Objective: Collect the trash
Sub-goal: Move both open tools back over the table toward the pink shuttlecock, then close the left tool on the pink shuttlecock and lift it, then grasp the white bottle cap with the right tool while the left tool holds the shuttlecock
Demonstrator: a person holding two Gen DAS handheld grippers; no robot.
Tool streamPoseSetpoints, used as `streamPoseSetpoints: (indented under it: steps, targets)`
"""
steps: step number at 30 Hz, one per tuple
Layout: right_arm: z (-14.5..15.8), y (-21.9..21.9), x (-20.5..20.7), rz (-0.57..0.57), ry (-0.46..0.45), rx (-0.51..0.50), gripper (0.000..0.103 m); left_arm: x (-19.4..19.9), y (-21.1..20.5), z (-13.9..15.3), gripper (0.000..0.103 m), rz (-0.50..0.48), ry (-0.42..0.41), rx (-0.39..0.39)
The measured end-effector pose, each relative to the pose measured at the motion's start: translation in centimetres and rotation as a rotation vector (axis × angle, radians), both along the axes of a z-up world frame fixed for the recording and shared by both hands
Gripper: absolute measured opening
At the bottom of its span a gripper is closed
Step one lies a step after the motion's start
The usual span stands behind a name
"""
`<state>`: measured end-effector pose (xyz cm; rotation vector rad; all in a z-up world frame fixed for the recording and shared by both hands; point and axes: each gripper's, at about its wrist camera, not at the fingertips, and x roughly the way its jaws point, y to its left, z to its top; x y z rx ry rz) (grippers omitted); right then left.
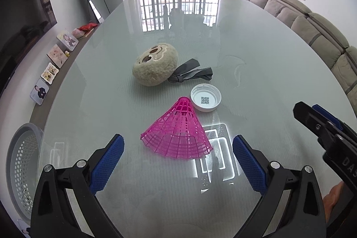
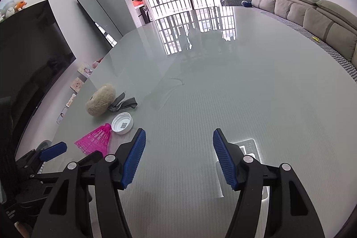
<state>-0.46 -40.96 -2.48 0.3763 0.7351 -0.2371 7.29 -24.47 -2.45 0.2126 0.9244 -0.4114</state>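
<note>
Pink lattice shuttlecock skirt (image 1: 178, 137), white lid (image 1: 205, 100) bearing a black code square, beige plush toy (image 1: 155, 67), grey cloth strip (image 1: 191, 74), pale grey-green table (image 1: 256, 86).

Glass table (image 1: 256, 41) bears plush toy (image 1: 155, 67), white lid (image 1: 205, 100), pink shuttlecock (image 1: 178, 136).

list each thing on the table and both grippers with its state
pink shuttlecock skirt: on its side, untouched
white lid: upside down, code showing inside
plush toy: lying beside grey ribbon
left gripper: open, nothing between fingers
right gripper: open, nothing between fingers
</note>
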Motion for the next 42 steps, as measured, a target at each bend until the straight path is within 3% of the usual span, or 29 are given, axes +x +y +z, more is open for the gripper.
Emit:
streamPoseSetpoints:
  steps: [10, 17, 23, 32, 42]
  targets:
    - [0.0, 0.0, 0.0, 0.008, 0.0, 0.007, 0.06, 2.3, -0.3, -1.8, 0.094, 0.037, 0.036, 0.016]
    - [0.0, 0.0, 0.0, 0.008, 0.0, 0.006, 0.06, 2.1, -0.3, -2.1, 0.063, 0.026, 0.045, 0.008]
    - [-0.1, 0.2, 0.1, 0.012, 0.0, 0.006, 0.06, 1.5, 0.3, -1.5, 0.049, 0.011, 0.026, -0.005]
    - [-1.1, 1.4, 1.0, 0.065, 0.017, 0.0, 0.06, 0.6, 2.4, -0.2, 0.045, 0.037, -0.018, 0.005]
    - [-2.0, 4.9, 4.6, 0.187, 0.1, -0.023, 0.06, 0.1, 5.8, 1.3, 0.045, 0.091, -0.091, 0.033]
